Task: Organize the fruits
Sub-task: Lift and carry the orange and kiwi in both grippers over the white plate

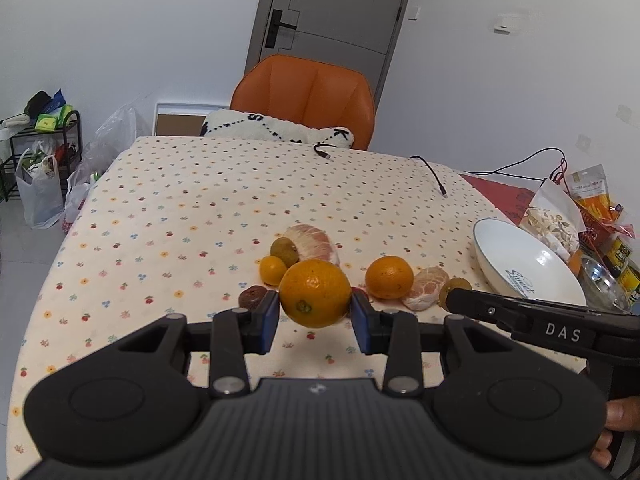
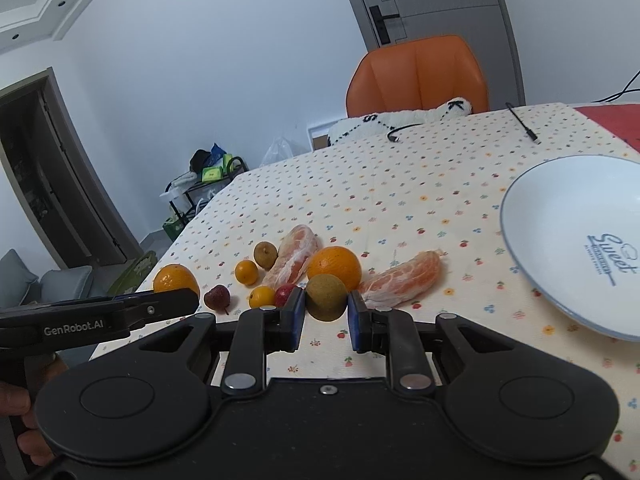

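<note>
My left gripper (image 1: 315,302) is shut on a large orange (image 1: 315,284), held just above the flowered tablecloth (image 1: 180,200). My right gripper (image 2: 326,302) is shut on a round brown-green fruit (image 2: 326,294). Each gripper shows side-on in the other's view: the right gripper (image 1: 456,298) at the right, the left gripper (image 2: 188,300) at the left with its orange (image 2: 176,276). On the cloth lie a second orange (image 2: 334,266), two peeled citrus segments (image 2: 294,256) (image 2: 404,278), small oranges (image 2: 246,272), red fruits (image 2: 217,298) and another brown-green fruit (image 2: 265,255).
A white plate (image 2: 560,216) with blue lettering sits at the right, with nothing on it. Snack bags (image 1: 592,200) and a glass bowl (image 1: 604,280) crowd the table's right edge. Black cables (image 1: 432,172) lie at the back. An orange chair (image 1: 304,96) with a cushion stands behind the table.
</note>
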Tool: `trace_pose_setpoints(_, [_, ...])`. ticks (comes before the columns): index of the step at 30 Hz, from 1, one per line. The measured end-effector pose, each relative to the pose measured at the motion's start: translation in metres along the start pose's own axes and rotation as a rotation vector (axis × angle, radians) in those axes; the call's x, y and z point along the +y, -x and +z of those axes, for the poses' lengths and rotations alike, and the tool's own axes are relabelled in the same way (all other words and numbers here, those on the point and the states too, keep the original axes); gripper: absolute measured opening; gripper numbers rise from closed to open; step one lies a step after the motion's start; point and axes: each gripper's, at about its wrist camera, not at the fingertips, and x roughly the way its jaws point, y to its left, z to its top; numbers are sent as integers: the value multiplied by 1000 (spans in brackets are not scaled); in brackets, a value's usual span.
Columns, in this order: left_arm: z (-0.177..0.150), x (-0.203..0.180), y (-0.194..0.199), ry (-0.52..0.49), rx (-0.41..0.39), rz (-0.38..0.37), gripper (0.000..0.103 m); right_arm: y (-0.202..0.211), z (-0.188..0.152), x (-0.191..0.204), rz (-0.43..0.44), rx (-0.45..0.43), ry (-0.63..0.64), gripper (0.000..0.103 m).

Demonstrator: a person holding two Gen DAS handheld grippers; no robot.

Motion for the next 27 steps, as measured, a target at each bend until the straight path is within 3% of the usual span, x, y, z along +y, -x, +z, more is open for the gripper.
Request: trace_pose_setpoints(27, [13,-70,-14,-98,-32,-129,37,61,5,-38,-87,-109,-29,21])
